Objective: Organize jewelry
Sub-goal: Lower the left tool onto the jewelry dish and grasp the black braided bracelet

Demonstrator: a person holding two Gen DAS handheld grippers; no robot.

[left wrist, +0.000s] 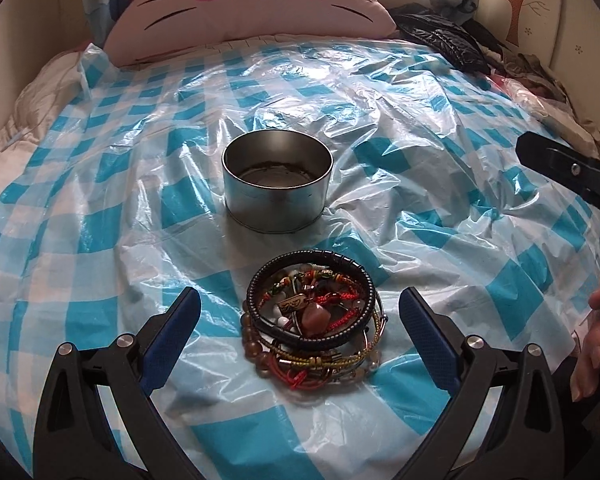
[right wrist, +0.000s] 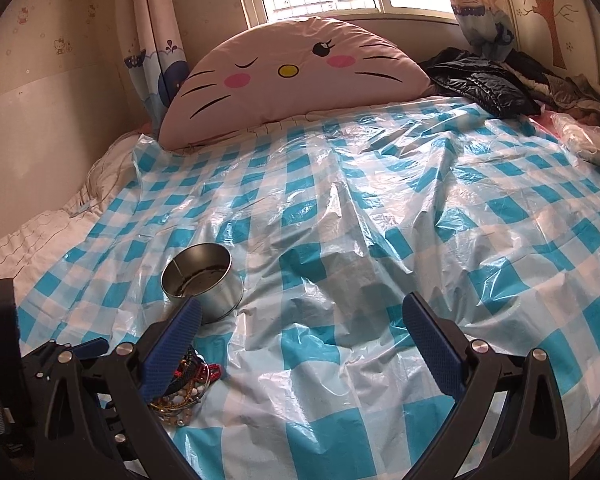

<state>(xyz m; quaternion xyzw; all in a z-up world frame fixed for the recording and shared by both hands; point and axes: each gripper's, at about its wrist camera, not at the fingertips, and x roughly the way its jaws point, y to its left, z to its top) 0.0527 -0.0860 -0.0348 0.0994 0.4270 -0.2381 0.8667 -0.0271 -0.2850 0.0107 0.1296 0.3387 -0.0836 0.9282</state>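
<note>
A pile of bracelets (left wrist: 312, 328) lies on the blue-checked plastic sheet (left wrist: 100, 184), topped by a black leather band (left wrist: 300, 276). A round metal tin (left wrist: 277, 184), open and empty, stands upright just beyond the pile. My left gripper (left wrist: 300, 304) is open, its blue pads on either side of the pile, not touching it. My right gripper (right wrist: 302, 320) is open and empty over bare sheet (right wrist: 380, 240), to the right of the pile (right wrist: 188, 380) and the tin (right wrist: 204, 280). Its left finger hides part of the pile.
A pink cat-face cushion (left wrist: 252, 4) stands at the head of the bed. Dark clothes (left wrist: 452, 36) are heaped at the back right. The right gripper's body (left wrist: 568, 172) and a hand (left wrist: 592, 344) show at the right edge. The left gripper's body (right wrist: 40, 364) shows at lower left.
</note>
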